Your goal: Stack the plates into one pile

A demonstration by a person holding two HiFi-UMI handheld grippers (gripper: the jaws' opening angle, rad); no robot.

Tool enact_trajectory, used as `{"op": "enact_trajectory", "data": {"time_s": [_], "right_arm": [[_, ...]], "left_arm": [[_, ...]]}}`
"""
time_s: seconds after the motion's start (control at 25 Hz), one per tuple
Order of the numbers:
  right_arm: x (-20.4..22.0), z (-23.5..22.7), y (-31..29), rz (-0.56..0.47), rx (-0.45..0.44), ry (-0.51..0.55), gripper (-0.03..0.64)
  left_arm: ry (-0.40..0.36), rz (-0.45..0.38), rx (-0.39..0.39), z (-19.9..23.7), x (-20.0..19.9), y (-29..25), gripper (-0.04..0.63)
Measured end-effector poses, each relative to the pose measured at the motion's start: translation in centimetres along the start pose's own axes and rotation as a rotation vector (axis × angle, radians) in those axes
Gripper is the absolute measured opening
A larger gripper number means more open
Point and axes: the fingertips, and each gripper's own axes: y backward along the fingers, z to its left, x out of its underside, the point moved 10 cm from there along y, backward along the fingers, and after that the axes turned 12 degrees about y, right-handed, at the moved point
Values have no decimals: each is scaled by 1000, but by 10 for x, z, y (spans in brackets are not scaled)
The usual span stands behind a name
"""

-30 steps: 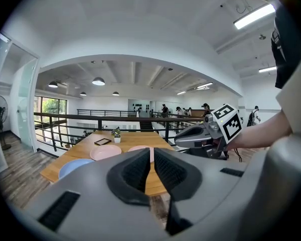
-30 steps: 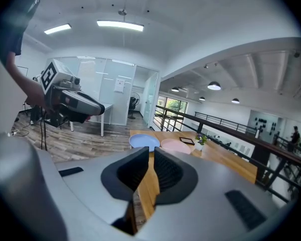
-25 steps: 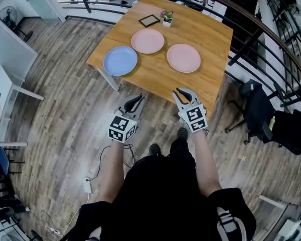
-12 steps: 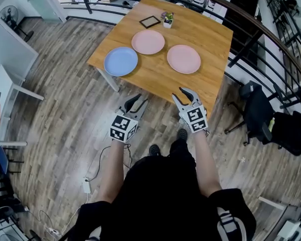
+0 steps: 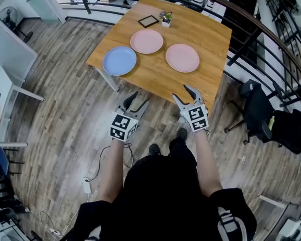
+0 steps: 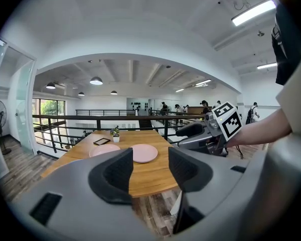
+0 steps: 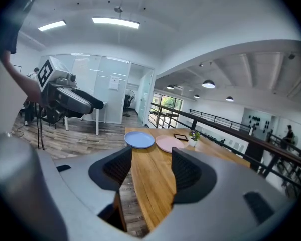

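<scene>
Three plates lie apart on the wooden table [image 5: 155, 82]: a blue plate [image 5: 120, 61] at the left, a pink plate [image 5: 146, 41] behind it and a second pink plate [image 5: 182, 57] to the right. Both grippers hover over the floor just short of the table's near edge. The left gripper [image 5: 139, 98] has its jaws opening, with nothing between them. The right gripper [image 5: 182, 92] is likewise opening and empty. The right gripper view looks along the table to the blue plate [image 7: 139, 139] and a pink plate [image 7: 170, 143]. The left gripper view shows the pink plates [image 6: 144, 152].
A small picture frame [image 5: 148, 20] and a potted plant [image 5: 165, 17] stand at the table's far side. A black railing [image 5: 251, 31] runs behind and to the right of the table. A dark chair [image 5: 261, 114] stands at the right, and a cable with a power strip [image 5: 88, 185] lies on the floor.
Both grippers' jaws have spread from nearly shut to wide apart. The hands have stayed in about the same place in front of the table.
</scene>
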Motion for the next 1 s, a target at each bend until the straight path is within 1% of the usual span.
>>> {"op": "enact_trajectory", "data": {"time_s": [0.4,0.6,1.0], "right_arm": [[10,1,14,31,16,-8,262],[19,-2,15,46,18,-19,262],[25,-21,-9,40,11,-31,262]], "left_arm": [[-6,-4,12,-7,5,-2,219],[6,-7,8,-5,6,-8,219],[7,2,-6,7,-2,-28,221]]}}
